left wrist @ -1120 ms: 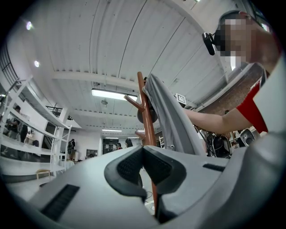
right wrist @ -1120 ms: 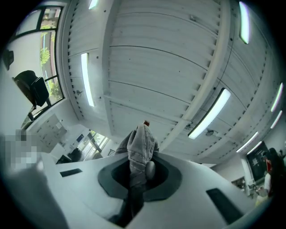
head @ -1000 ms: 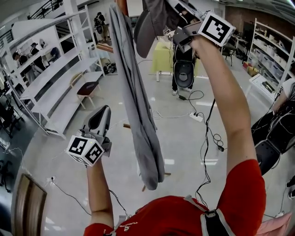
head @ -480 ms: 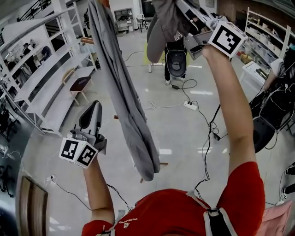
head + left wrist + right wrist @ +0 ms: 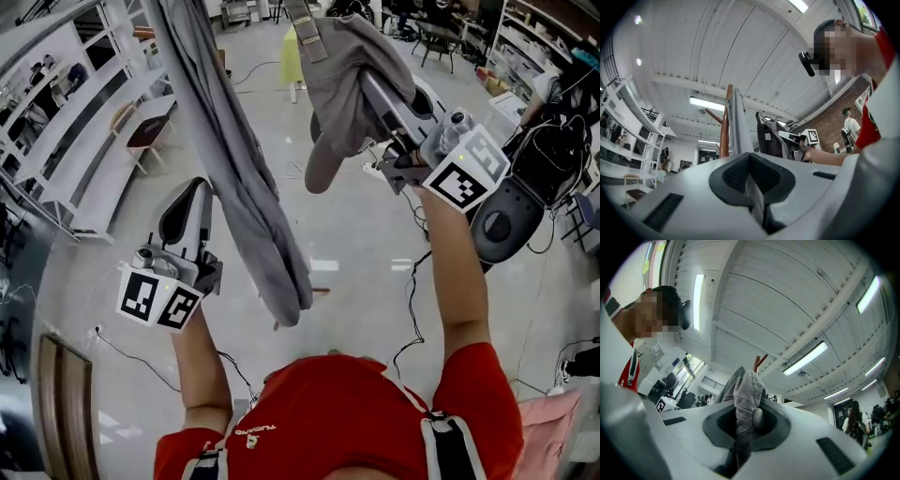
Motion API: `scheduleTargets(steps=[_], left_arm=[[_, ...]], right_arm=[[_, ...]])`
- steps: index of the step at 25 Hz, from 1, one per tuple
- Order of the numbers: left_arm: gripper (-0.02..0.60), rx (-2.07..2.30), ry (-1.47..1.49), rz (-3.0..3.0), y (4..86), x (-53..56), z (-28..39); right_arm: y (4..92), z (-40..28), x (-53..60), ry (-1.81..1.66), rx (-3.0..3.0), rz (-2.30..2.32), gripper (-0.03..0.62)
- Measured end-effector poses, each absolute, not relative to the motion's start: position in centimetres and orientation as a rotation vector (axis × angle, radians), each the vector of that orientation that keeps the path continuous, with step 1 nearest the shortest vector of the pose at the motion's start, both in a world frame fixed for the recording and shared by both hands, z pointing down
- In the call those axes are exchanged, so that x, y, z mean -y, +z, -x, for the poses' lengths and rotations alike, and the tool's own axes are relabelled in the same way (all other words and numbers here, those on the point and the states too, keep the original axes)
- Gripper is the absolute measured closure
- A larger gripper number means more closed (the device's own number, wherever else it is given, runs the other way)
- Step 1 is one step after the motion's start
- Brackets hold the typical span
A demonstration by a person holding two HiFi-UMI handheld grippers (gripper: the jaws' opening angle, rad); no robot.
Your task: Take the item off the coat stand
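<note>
A grey cap (image 5: 342, 84) hangs off my right gripper (image 5: 372, 91), which is shut on its fabric (image 5: 746, 394) and holds it at upper right, apart from the stand. A long grey garment (image 5: 230, 159) still hangs from the wooden coat stand (image 5: 724, 131), whose peg tips (image 5: 760, 361) show behind the cap. Only a foot of the stand (image 5: 321, 292) shows on the floor in the head view. My left gripper (image 5: 192, 192) points upward to the left of the garment, shut, with nothing between its jaws (image 5: 752, 180).
White shelving (image 5: 84, 141) runs along the left. Cables (image 5: 412, 281) trail over the pale floor, and a black round-seated chair (image 5: 502, 225) stands at right. A yellow table (image 5: 292, 42) is far back. A wooden panel (image 5: 61, 412) lies at lower left.
My right gripper has come down and to the right with the cap, away from the top of the stand. The left gripper has hardly moved.
</note>
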State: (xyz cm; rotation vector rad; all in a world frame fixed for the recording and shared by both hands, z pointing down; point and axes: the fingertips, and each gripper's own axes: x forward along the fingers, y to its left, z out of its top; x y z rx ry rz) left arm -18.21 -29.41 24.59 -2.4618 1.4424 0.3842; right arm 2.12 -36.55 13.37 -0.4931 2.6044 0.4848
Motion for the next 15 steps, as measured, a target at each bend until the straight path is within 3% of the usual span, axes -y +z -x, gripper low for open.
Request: scheduleTargets(steps=[15], left_arm=[[0.572,-1.488,0.349,2.464,28.7,27.2,15.2]], right_arm=[[28.3,-1.1,30.1,0.361,-2.708,0.552,0.563]])
